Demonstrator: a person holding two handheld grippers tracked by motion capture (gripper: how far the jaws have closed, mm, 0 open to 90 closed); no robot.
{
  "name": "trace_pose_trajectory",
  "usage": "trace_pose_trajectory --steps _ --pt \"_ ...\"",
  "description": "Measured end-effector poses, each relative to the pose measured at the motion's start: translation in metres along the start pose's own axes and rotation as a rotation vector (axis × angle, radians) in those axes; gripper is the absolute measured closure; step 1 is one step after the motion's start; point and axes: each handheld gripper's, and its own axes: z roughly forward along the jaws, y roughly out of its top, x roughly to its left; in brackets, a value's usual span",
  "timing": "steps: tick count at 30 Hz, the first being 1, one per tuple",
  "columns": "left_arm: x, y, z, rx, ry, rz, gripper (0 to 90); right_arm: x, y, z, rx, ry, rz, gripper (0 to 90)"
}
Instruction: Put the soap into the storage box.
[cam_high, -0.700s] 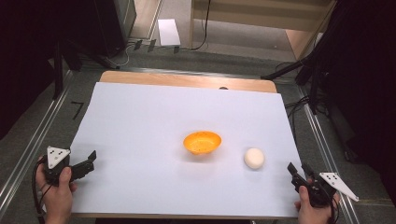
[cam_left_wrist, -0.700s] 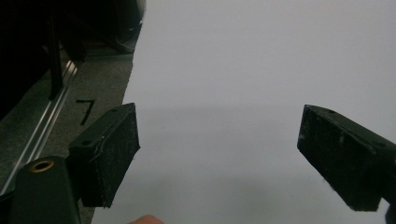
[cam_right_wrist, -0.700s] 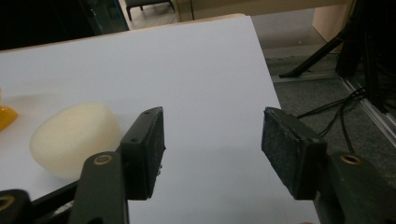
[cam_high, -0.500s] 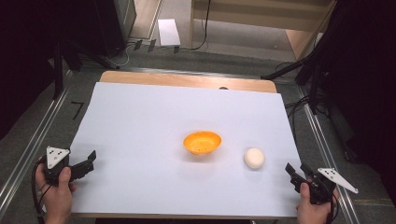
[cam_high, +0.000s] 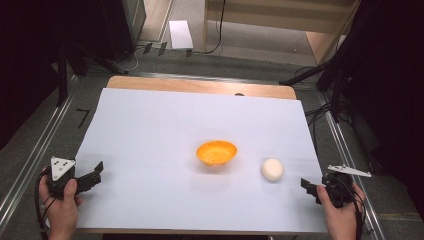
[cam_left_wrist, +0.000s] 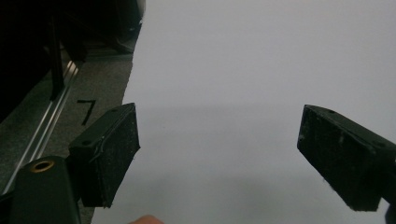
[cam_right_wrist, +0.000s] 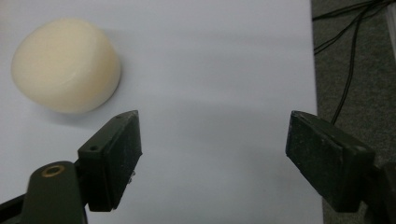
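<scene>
An orange bowl (cam_high: 216, 152) stands near the middle of the white sheet (cam_high: 165, 125). A cream rounded lump (cam_high: 272, 169) lies to its right, and it also fills the upper left of the right gripper view (cam_right_wrist: 65, 65). My right gripper (cam_high: 309, 189) is held low at the sheet's front right, open and empty, a short way right of the lump (cam_right_wrist: 212, 158). My left gripper (cam_high: 95, 174) rests at the front left edge, open with nothing between its jaws (cam_left_wrist: 219, 158).
The white sheet covers a wooden table (cam_high: 200, 86) with metal rails (cam_high: 30, 160) along both sides. Cables (cam_high: 320, 112) trail on the floor to the right. A black mark (cam_left_wrist: 87, 110) sits on the grey floor left of the sheet.
My right gripper has shifted slightly left and toward the front edge. The left gripper has barely moved. Bowl and lump stay put.
</scene>
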Motion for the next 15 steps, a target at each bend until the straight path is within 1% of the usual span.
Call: trace_pose_trajectory --steps 1,3,5,6,8,13,15 --pt "0.000 0.000 0.000 0.000 0.000 0.000 13.6 0.002 0.003 0.001 0.026 0.005 -0.004 17.5" --pt "0.000 0.000 0.000 0.000 -0.001 0.002 13.6 0.006 0.009 0.003 0.081 0.000 -0.024 16.5" --pt "0.000 0.000 0.000 0.000 -0.002 0.001 13.6 0.010 0.014 0.006 0.127 0.007 -0.043 15.8" --pt "0.000 0.000 0.000 0.001 -0.003 0.001 13.7 0.011 0.016 0.007 0.149 0.002 -0.051 15.7" --pt "0.000 0.000 0.000 0.002 -0.003 0.000 13.7 0.013 0.021 0.010 0.183 -0.001 -0.061 15.1" --pt "0.000 0.000 0.000 0.002 -0.005 0.000 13.7 0.017 0.031 0.017 0.274 -0.017 -0.067 14.7" --pt "-0.001 0.000 0.000 0.004 -0.003 0.002 13.7 0.019 0.034 0.020 0.308 -0.027 -0.079 14.0"
